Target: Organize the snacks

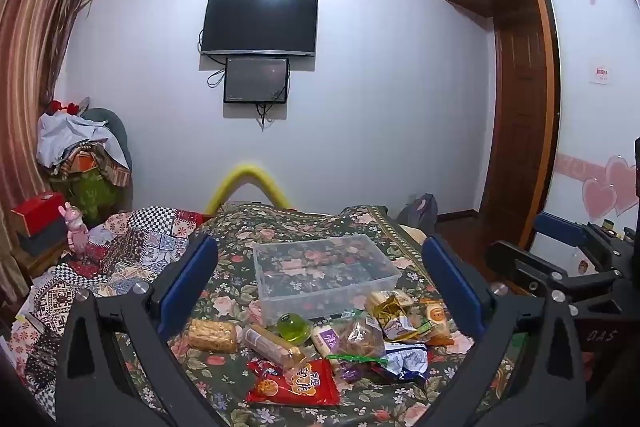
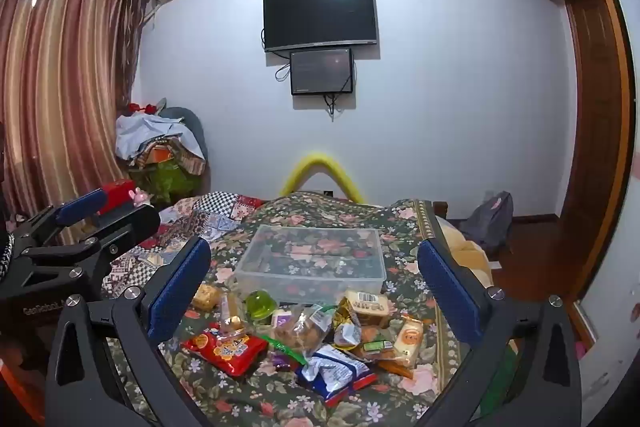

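A bed with a dark floral cover (image 1: 248,239) is seen, a clear rectangular plastic bin (image 1: 326,277) set on it. Packaged snacks, including a red crinkly packet (image 1: 294,383), are heaped just before the bin. Left gripper (image 1: 320,287) and right gripper (image 2: 314,281) are held spread wide, nothing gripped.

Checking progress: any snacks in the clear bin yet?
No. The clear plastic bin shows only the floral bedspread through it, while the snack packets lie piled in front of it.
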Tool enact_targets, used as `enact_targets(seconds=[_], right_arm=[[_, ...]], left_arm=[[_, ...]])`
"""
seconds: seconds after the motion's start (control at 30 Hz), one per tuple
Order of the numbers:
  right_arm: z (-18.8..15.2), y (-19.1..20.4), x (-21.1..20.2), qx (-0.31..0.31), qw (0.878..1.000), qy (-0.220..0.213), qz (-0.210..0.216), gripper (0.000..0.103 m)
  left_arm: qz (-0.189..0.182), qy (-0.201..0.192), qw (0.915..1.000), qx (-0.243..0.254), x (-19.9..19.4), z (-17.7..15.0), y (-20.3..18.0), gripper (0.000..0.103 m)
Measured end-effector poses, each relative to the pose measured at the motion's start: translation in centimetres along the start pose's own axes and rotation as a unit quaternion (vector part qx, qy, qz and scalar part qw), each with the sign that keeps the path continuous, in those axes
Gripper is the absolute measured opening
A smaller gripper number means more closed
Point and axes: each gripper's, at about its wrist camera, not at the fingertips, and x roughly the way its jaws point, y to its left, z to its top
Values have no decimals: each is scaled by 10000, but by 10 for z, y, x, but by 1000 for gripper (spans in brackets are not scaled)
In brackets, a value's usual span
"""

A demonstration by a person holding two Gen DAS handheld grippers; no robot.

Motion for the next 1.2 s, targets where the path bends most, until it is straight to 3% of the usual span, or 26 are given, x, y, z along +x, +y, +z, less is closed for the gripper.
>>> enact_targets(seconds=[1.2], right_arm=[[7,-6,-9,168,9998,-110,16,103]], left_arm=[[-2,-19,10000,-36,-2,-2,-2,103]])
